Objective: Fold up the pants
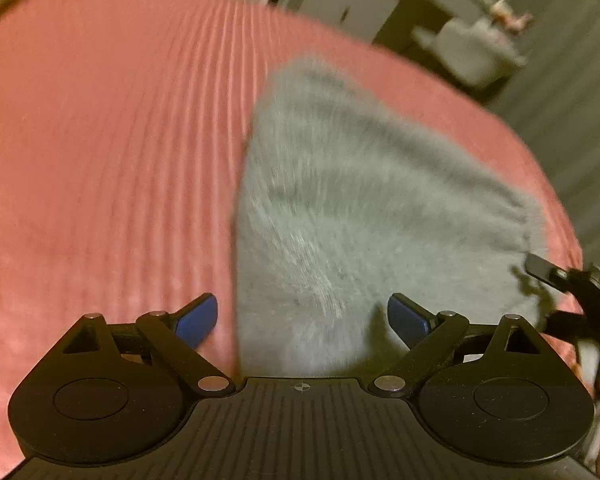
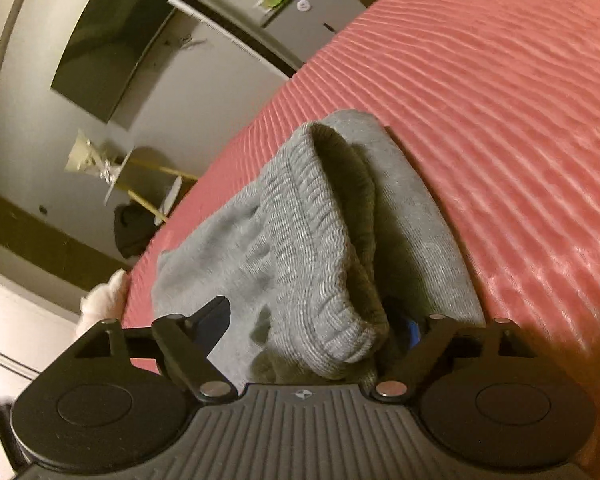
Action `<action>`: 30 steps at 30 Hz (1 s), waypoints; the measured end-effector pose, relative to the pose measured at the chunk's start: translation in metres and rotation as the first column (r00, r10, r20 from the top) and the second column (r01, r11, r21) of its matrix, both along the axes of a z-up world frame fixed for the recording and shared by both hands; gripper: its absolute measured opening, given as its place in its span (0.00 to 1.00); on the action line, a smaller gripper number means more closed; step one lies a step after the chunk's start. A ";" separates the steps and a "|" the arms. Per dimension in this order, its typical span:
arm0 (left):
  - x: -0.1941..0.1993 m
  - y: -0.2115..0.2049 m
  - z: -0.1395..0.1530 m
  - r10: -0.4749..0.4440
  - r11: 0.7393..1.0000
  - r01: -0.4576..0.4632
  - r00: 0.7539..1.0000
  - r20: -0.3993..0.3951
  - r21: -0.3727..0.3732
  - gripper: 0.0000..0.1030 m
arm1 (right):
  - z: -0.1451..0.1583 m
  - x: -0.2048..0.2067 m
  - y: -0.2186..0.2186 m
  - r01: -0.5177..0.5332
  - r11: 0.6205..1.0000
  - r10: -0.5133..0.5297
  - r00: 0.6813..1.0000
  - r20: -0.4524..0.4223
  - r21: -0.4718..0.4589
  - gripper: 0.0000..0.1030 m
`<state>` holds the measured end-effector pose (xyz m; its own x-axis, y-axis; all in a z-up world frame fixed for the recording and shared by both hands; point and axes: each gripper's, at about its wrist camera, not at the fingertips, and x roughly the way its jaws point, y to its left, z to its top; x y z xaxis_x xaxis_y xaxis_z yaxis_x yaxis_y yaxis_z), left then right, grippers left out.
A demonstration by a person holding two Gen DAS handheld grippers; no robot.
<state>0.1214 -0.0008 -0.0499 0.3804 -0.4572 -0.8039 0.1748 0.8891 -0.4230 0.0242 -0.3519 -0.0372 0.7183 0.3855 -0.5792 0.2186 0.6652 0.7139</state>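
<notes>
- You are working in a bedroom of a home: a wide bed under a ribbed salmon-pink bedspread (image 1: 112, 152) fills most of both views.
- At 10 o'clock in your right wrist view, a flat dark television screen (image 2: 108, 44) hangs on a pale grey wall.
- At 1 o'clock in your left wrist view, grey cabinets and cluttered shelving (image 1: 440, 12) stand beyond the bed, blurred.
- At 8 o'clock, right wrist view, something white and fluffy (image 2: 102, 300) sits at the bed's edge.
</notes>
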 end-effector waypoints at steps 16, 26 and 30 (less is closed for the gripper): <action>0.012 0.020 -0.011 0.049 0.978 -0.062 0.996 -0.071 -0.201 0.31 | 0.014 0.010 0.011 -0.036 0.999 0.037 0.999 0.028 -0.026 0.37; -0.004 0.030 0.005 -0.012 1.000 0.012 1.000 0.001 -0.020 0.59 | 0.064 -0.009 0.010 -0.075 0.993 0.089 0.982 0.164 -0.089 0.43; -0.007 0.035 0.014 0.057 0.998 -0.058 0.998 0.013 0.029 0.65 | 0.033 -0.004 -0.002 0.004 0.970 -0.026 0.996 -0.086 -0.243 0.68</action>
